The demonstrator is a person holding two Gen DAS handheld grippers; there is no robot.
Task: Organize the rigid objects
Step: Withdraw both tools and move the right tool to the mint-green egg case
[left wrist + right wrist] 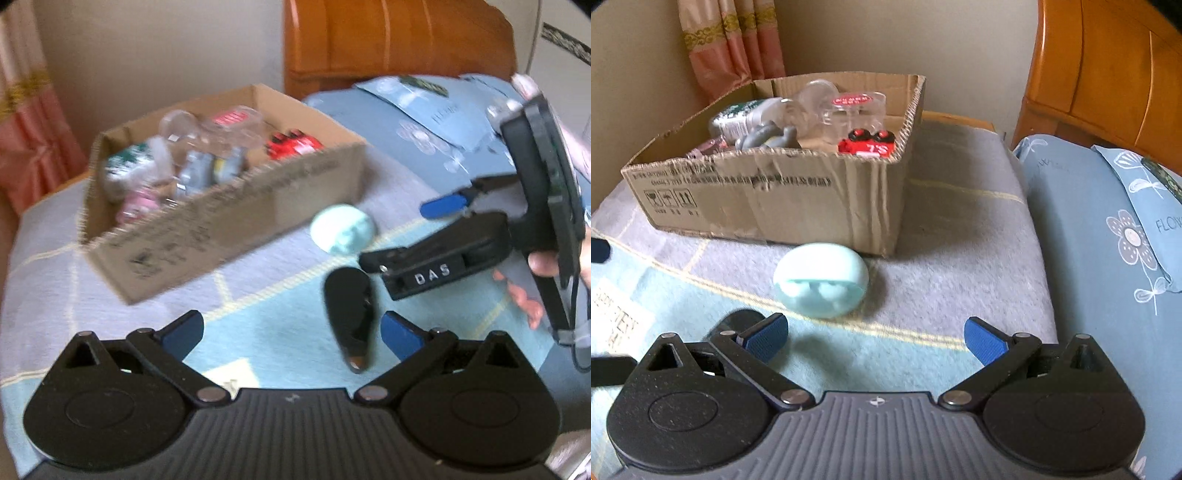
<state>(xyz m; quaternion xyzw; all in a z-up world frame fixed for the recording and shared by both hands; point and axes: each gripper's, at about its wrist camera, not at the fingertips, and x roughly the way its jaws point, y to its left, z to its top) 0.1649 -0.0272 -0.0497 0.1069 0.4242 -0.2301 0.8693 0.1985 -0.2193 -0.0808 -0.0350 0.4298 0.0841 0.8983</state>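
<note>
Two loose things are left out on the grey and pale-blue checked blanket (942,206) that covers the bed: a mint-green egg-shaped plastic case (820,285), which lies just beside the near corner of the open brown cardboard box (768,199), and a black teardrop-shaped flat object (349,317) nearer the left claw. The box is set at the far side of the blanket and is already stocked with clear plastic jars, a grey piece and a red toy car (870,144), so it is judged to be the collecting place and both loose things are presumably meant for it.

The right claw (875,338) is spread wide with nothing between its blue pads, and the mint-green case is seen just ahead of the gap, untouched. The left claw (293,334) is likewise held wide and empty; the black object lies close inside its right pad, though contact cannot be told through the blur. Neither thing is lifted yet
</note>
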